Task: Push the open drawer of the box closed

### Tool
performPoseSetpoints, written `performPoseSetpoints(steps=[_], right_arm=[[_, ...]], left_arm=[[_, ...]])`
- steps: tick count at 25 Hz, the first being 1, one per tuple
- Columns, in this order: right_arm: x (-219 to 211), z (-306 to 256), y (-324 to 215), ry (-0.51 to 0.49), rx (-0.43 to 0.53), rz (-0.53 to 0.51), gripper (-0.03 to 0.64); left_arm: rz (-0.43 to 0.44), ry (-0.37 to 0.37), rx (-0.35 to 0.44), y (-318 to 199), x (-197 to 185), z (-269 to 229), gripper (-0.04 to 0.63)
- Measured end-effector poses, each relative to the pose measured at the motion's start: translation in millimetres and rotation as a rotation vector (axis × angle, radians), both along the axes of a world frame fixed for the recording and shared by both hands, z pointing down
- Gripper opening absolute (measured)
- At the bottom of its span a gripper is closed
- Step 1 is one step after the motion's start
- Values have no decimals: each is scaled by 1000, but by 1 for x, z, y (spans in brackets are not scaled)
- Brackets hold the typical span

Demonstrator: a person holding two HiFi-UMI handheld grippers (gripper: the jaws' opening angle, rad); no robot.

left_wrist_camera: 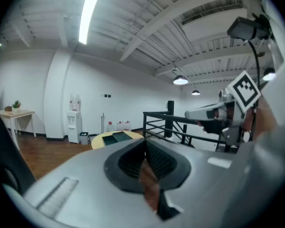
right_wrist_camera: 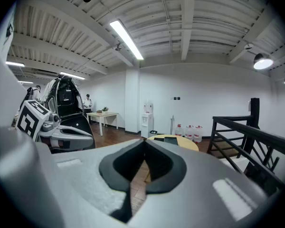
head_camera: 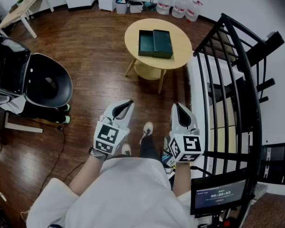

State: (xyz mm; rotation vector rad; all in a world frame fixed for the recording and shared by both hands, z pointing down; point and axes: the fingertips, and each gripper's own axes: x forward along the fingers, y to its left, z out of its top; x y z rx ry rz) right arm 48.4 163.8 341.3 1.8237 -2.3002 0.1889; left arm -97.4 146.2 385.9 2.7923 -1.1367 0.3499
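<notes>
The box [head_camera: 163,43] is located on the middle of the round table [head_camera: 181,47], with its drawer [head_camera: 146,42] drawn out. A light, rigid item that slides easily is expected, so the drawer front should be pushed squarely while the box is braced. The left gripper [head_camera: 127,104] and right gripper [head_camera: 179,108] are held well short of the table, jaws together and empty.

Your head camera looks steeply down from above you, and the round table [head_camera: 156,39] lies well ahead, near the top of its view. The cameras on your left gripper [head_camera: 127,103] and right gripper [head_camera: 176,106] sit low and face almost level toward that table, well apart from it. All three views share the table. Each gripper view also catches the other gripper.
</notes>
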Motion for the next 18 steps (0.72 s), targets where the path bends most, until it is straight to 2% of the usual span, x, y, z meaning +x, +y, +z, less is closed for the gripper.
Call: performPoseSetpoints(steps=[8, 13, 18], right_arm=[[9, -2, -27, -19, -15, 1, 3], [24, -3, -58, -25, -17, 1, 3], [41, 7, -89, -30, -21, -13, 3]], left_arm=[[-21, -4, 2, -26, 2, -6, 8], [-30, -18, -6, -54, 14, -5, 8], [-55, -16, 20, -85, 27, 0, 8]])
